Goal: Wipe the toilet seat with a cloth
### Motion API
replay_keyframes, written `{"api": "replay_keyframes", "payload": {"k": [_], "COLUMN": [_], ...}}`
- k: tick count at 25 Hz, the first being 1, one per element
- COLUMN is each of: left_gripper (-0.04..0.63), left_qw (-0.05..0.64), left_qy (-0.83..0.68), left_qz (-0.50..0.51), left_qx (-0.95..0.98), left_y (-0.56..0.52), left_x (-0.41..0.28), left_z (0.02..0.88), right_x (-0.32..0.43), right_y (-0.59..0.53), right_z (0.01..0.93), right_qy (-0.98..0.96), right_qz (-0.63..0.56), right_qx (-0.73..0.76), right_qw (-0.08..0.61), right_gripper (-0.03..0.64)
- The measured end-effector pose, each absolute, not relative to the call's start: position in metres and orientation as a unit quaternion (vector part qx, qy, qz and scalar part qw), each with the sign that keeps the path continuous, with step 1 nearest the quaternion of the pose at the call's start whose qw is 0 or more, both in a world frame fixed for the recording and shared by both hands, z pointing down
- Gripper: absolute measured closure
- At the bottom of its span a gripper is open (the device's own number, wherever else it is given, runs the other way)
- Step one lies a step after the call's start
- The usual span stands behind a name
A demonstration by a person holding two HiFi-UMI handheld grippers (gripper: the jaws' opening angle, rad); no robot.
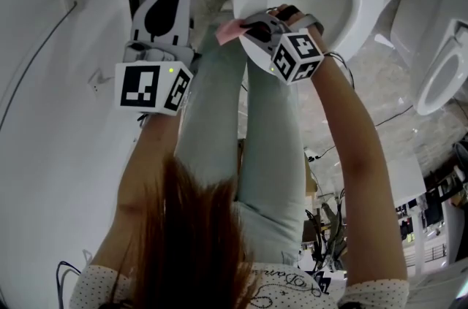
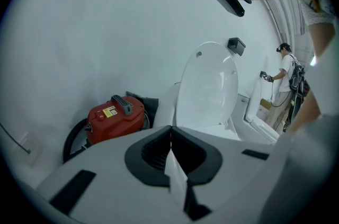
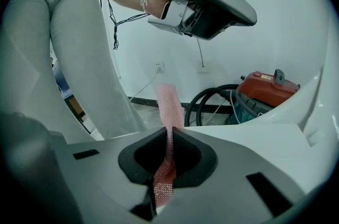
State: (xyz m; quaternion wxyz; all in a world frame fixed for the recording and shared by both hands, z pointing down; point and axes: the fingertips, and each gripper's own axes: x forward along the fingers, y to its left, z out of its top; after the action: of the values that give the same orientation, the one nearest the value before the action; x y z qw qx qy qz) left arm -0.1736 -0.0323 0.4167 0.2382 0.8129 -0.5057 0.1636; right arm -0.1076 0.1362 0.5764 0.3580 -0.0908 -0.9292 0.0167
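Your right hand-held gripper pinches the cloth by the seat, upper centre of the head view. Your left hand-held gripper is pressed together, empty.

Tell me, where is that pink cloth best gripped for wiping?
By one edge, end-on, as the right gripper holds it now: the pink cloth is limp and thin, so shut jaws leave its free end sticking past them to wipe.

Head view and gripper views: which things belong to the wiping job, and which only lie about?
For the job: pink cloth, in the shut right gripper; toilet seat.
Lying about: red vacuum cleaner; black hose; second toilet.
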Motion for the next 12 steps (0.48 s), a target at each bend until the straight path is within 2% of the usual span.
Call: {"api": "replay_keyframes", "payload": {"k": [12], "left_gripper": [0.603], "left_qw": [0.241], "left_qy": [-0.509], "left_qz": [0.159], "left_qx": [0.811], "left_y": [-0.033], "left_x": [-0.18], "left_z": [0.411], "right_x": [-0.111], "right_y": [0.107], "right_z": [0.575], "right_qy": [-0.929], "right_qz": [0.016], "right_qx": [-0.073], "right_qw": [0.364], "right_gripper": [0.593]}}
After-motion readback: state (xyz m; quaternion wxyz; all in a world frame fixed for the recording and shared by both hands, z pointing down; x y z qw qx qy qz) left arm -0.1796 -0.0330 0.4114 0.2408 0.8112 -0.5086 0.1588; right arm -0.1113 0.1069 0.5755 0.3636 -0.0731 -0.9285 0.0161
